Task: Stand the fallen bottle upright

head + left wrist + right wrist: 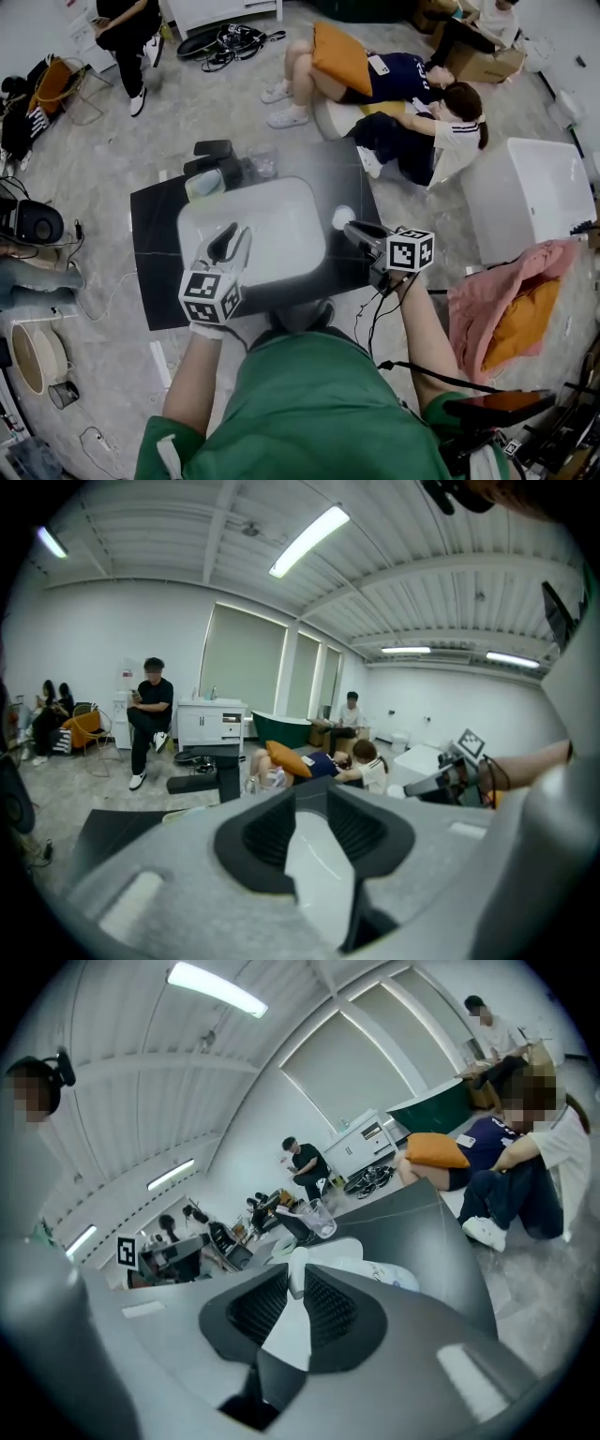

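Note:
A white bottle [343, 217] is on the black table [155, 244], just right of the white basin [281, 225]. In the right gripper view its labelled body [380, 1275] lies tilted beyond the jaws and its white neck sits between the fingertips. My right gripper [359, 234] [297, 1274] has its jaws nearly together on that neck. My left gripper [231, 246] [314, 799] hovers over the basin's near left part. It is open, and only basin surface shows between its jaws.
A black faucet [214, 155], a clear glass [262, 164] and a small dish [204, 183] stand behind the basin. People sit on the floor past the table's far right corner. A white box [530, 197] and a pink cloth [511, 300] are at the right.

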Demonstrator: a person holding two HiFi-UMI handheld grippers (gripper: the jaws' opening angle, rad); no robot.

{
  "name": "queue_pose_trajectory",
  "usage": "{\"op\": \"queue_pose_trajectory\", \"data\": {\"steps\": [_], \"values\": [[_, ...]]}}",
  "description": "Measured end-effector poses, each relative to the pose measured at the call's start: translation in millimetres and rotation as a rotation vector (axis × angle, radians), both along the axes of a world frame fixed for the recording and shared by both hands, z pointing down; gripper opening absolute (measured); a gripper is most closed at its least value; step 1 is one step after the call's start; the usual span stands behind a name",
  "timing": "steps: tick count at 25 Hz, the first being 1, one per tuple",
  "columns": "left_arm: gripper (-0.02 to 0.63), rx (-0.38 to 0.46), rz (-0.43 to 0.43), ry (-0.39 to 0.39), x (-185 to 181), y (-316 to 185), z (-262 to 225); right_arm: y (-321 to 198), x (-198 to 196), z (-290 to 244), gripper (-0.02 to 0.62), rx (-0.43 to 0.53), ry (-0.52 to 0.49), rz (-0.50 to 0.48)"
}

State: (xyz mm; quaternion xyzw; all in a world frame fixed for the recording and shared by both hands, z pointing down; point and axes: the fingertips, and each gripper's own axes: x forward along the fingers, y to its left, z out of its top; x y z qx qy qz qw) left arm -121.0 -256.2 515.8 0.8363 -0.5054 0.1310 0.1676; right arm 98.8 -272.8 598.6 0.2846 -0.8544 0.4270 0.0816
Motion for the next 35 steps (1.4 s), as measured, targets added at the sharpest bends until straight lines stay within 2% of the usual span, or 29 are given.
{"op": "queue_pose_trajectory", "data": {"steps": [6,14,23,26,31,35], "values": [[0.101,-0.014,-0.016,0.025,-4,-4,1,-26,19,-5,0.052,-0.097,-0.145,0.171],[0.101,-0.015,-0.021,0.013,1,-10,4,-47,52,-2,0.057,-0.161,-0.266,0.321],[0.101,-0.02,-0.005,0.019,10,-11,9,-48,60,0,0.061,-0.13,-0.218,0.332],[0.101,-0.02,-0.005,0.018,9,-10,8,-51,62,-4,0.064,-0.091,-0.191,0.344],[0.101,-0.018,-0.01,0.017,3,-7,7,-50,71,-11,0.117,-0.022,-0.122,0.385],[0.101,-0.008,-0.022,0.017,-4,-6,0,-50,86,-29,0.118,0.058,-0.041,0.46]]}}
